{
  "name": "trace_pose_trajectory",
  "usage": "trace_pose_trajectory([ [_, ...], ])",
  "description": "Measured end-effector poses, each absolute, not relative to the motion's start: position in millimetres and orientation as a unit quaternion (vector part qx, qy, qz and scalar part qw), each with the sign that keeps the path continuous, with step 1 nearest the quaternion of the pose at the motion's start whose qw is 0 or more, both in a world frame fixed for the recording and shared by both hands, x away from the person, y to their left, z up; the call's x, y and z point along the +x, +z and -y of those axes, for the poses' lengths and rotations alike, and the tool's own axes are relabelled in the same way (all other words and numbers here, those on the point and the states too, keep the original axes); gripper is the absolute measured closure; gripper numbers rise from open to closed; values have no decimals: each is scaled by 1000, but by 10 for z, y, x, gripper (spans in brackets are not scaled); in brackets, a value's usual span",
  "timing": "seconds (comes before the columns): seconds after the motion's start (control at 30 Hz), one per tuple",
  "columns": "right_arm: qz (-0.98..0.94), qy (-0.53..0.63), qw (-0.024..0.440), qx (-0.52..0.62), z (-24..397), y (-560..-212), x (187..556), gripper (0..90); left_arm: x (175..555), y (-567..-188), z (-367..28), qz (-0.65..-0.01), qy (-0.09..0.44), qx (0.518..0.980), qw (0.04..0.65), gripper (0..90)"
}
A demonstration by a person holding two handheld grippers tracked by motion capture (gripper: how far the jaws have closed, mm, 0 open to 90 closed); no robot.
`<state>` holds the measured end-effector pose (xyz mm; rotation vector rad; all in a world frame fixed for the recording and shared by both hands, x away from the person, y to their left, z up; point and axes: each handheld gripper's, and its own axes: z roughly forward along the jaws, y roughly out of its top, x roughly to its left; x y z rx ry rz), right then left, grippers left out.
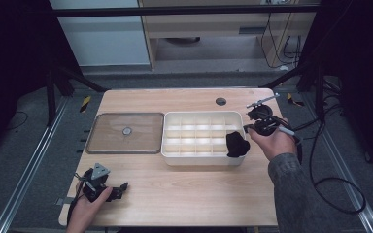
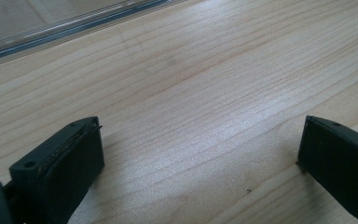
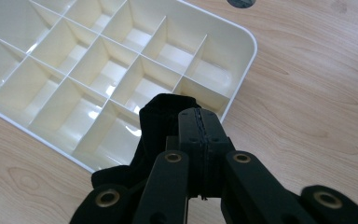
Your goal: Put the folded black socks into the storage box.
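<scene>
The right gripper (image 3: 199, 122) fingers are clamping a floppy black cloth (image 1: 236, 144) over the cream plastic divided tray (image 1: 171, 156); it risks snagging dividers. The left gripper (image 1: 122, 186) fingers are resting apart.

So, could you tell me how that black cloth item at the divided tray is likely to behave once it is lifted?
The black cloth looks soft and floppy: it bunches around the right gripper and droops over the tray rim. It is probably light and may sag or snag on the thin dividers.
</scene>
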<state>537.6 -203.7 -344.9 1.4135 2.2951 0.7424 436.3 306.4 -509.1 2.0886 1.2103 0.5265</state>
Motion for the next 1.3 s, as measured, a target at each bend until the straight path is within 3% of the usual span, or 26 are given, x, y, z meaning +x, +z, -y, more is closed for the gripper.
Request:
trace_pose_trajectory([
  [0.8,-834,236,150,475,1633,-3602,5462,900,4372,-5090,-3083,-462,201,798,329,0],
  [1.3,-830,218,152,489,1717,-3794,5596,900,4368,-5091,-3082,-463,202,798,329,0],
])
